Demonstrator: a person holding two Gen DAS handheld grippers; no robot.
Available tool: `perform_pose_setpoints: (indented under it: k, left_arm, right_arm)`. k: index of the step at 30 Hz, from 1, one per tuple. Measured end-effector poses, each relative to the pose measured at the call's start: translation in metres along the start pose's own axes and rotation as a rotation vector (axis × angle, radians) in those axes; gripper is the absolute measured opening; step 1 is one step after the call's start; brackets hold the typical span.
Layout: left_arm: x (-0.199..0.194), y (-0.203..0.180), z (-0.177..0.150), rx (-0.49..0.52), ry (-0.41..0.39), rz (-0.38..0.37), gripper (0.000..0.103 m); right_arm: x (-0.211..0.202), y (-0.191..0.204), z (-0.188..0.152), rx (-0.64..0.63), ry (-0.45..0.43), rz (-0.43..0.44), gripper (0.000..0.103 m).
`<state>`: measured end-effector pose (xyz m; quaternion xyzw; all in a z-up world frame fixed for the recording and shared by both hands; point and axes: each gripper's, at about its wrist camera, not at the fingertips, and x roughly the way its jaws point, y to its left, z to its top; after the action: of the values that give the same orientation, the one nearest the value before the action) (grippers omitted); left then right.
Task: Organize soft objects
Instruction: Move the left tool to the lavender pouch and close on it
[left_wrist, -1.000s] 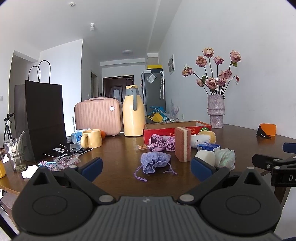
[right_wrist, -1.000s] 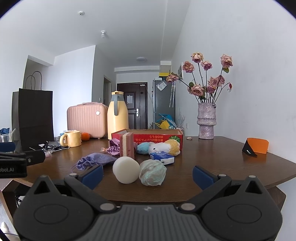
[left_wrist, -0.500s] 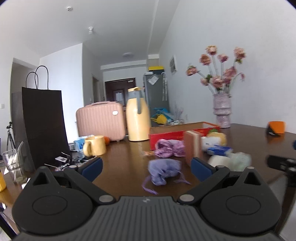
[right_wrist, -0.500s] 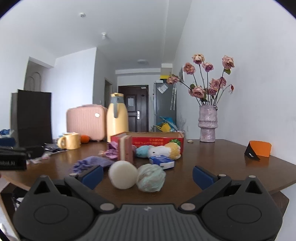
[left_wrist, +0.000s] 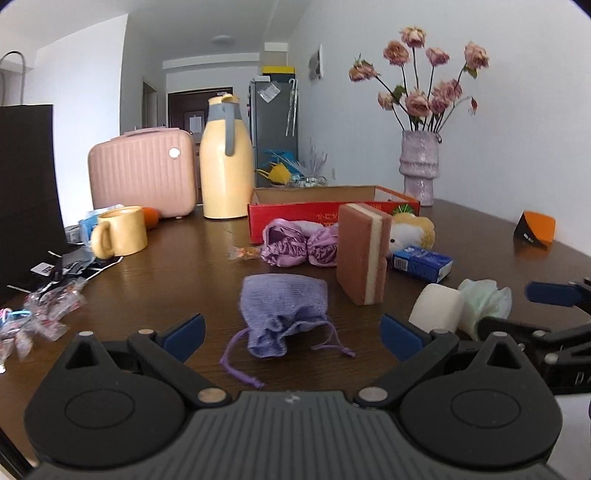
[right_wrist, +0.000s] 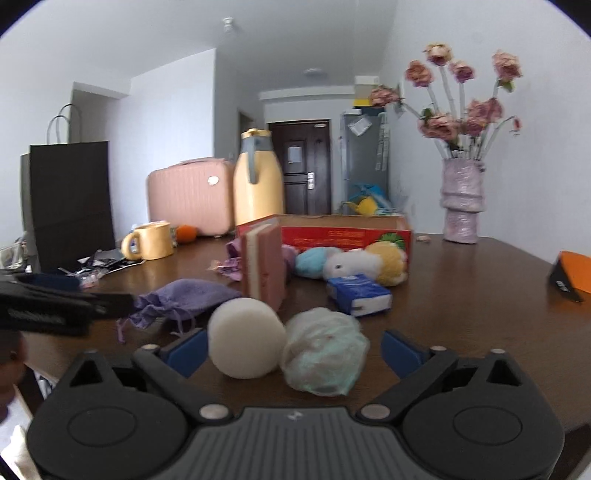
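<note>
**Soft things spread before the red box**

The red cardboard box (left_wrist: 325, 216) stood open-topped on the dark wooden table (left_wrist: 177, 273); its inside was hidden. Before it lay satin scrunchies (left_wrist: 295, 247), an upright sponge (left_wrist: 364, 253) and a plush toy (right_wrist: 354, 264).

The left tongs (left_wrist: 291, 328) gaped wide around the purple drawstring pouch (left_wrist: 282, 314), not touching. The right tongs (right_wrist: 291, 349), just narrowing slightly, stood open around a white foam puff (right_wrist: 245, 338) and pale green mesh ball (right_wrist: 325, 356) near the table's front edge
</note>
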<state>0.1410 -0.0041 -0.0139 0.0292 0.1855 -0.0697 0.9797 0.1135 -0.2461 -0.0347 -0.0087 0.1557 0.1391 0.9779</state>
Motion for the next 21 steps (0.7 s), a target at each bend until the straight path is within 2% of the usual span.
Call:
perform_pose_setpoints:
  k: [3,4,6,8,10,11,12,14,16,19,20,21]
  left_arm:
    - [0.017,0.0,0.002,0.008,0.032,0.02,0.103]
    - [0.024,0.003,0.003,0.003,0.05,0.034,0.103]
    - [0.038,0.009,0.006,-0.008,0.083,0.054,0.103]
    - [0.049,0.011,0.01,-0.013,0.104,0.072,0.103]
    - [0.062,0.011,0.015,-0.013,0.126,0.069,0.102]
    - [0.068,0.011,0.016,-0.019,0.141,0.064,0.096]
    - [0.074,0.01,0.017,-0.025,0.159,0.055,0.085]
    - [0.083,0.008,0.017,-0.051,0.209,0.013,0.074]
    - [0.089,0.006,0.014,-0.09,0.261,-0.042,0.07]
    - [0.088,-0.005,0.014,-0.117,0.276,-0.122,0.071]
    - [0.083,-0.012,0.015,-0.115,0.259,-0.182,0.078]
    - [0.077,-0.017,0.016,-0.108,0.244,-0.245,0.081]
  right_arm:
    - [0.017,0.015,0.0,-0.087,0.003,0.038,0.096]
    - [0.028,0.021,0.0,-0.134,0.016,0.026,0.095]
    - [0.045,0.023,0.004,-0.195,0.037,-0.005,0.089]
    - [0.064,0.011,0.016,-0.181,0.064,-0.029,0.08]
    - [0.086,-0.01,0.032,-0.129,0.102,-0.057,0.08]
    - [0.093,-0.018,0.037,-0.117,0.104,-0.074,0.08]
    - [0.099,-0.024,0.042,-0.115,0.103,-0.086,0.082]
    - [0.102,-0.031,0.049,-0.115,0.069,-0.099,0.088]
    - [0.102,-0.03,0.05,-0.131,0.045,-0.094,0.093]
    - [0.099,-0.029,0.048,-0.127,0.042,-0.083,0.093]
    - [0.097,-0.031,0.048,-0.118,0.036,-0.079,0.093]
    - [0.093,-0.033,0.049,-0.106,0.025,-0.074,0.093]
